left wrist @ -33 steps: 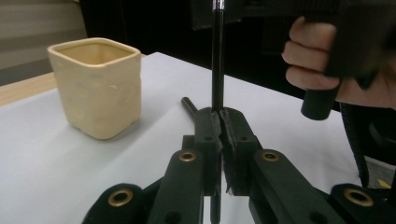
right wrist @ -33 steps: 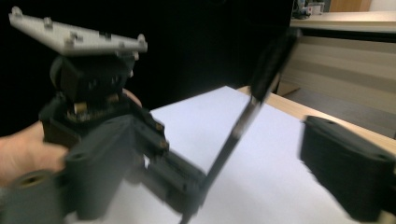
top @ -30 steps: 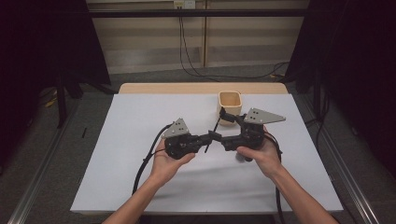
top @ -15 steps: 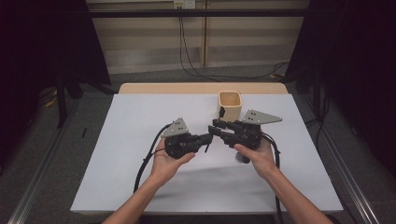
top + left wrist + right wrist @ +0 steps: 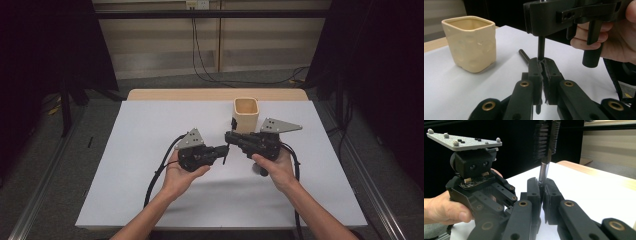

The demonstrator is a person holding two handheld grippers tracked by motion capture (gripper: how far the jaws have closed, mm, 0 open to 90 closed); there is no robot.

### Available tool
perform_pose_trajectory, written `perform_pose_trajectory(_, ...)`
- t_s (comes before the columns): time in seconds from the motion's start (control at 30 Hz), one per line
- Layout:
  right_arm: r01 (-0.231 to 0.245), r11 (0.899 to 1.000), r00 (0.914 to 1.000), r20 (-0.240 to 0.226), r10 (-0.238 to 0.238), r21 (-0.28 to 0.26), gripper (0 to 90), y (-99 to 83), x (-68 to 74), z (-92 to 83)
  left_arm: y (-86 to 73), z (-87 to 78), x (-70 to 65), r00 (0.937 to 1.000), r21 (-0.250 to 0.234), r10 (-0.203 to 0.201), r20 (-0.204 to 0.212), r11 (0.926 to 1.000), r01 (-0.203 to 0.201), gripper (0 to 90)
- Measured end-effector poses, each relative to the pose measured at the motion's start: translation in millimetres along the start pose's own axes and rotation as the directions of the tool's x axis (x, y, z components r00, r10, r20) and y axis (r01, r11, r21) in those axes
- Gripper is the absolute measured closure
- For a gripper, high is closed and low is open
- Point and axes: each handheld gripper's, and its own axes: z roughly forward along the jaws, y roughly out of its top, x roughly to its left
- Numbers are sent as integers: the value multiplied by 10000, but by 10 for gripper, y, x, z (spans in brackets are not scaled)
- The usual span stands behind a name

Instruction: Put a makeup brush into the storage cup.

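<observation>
Nearest me, the left hand and right hand hold the two tools nose to nose above the middle of the white tabletop. The left gripper has its fingers pressed together on a slim dark stem that stands up between them. The right gripper has just been closing, and its fingers are now pinched on the same stem, the handle of a small brush whose bristled head rises clear above them. I judge the step in hand to be a handover of the brush from left to right. How much stem lies between the two grips I cannot tell, as the tips crowd each other in the high view. To do this well, I would confirm the right grip is square on the handle and not on the bristles. I would then ease the left fingers apart slowly, without drifting either hand, so the brush does not twist or slip. Beyond the grippers, just behind the right one, an open cream cup stands upright and looks the likely destination. I would carry the brush over its rim with the head kept upright before letting go.
</observation>
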Motion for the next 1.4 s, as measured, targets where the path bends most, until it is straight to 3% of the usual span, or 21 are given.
perform_pose_trajectory(0.33,216,9996,9997,69,-218,179,860,-4,42,13,-61,0,-11,10000,-133,-75,-38,9999,74,847)
perform_pose_trajectory(0.53,214,9998,9996,191,-215,42,860,11,34,-16,-62,-6,-1,9999,-81,5,-115,10000,-6,772)
perform_pose_trajectory(0.8,239,9997,9995,208,-239,-4,860,16,16,-45,-58,-27,1,9988,-124,114,-480,9999,-120,579)
perform_pose_trajectory(1.07,262,9996,9992,297,-261,-38,860,24,15,-76,-76,-59,-10,9938,29,-167,-1096,9998,172,244)
perform_pose_trajectory(1.17,238,9997,9992,321,-237,-46,860,23,8,-93,-65,-105,16,9913,-34,-253,-1288,9997,251,156)
perform_pose_trajectory(1.4,296,9995,9990,326,-294,-82,860,11,0,-119,-57,-261,51,9826,-286,-695,-1724,9974,655,45)
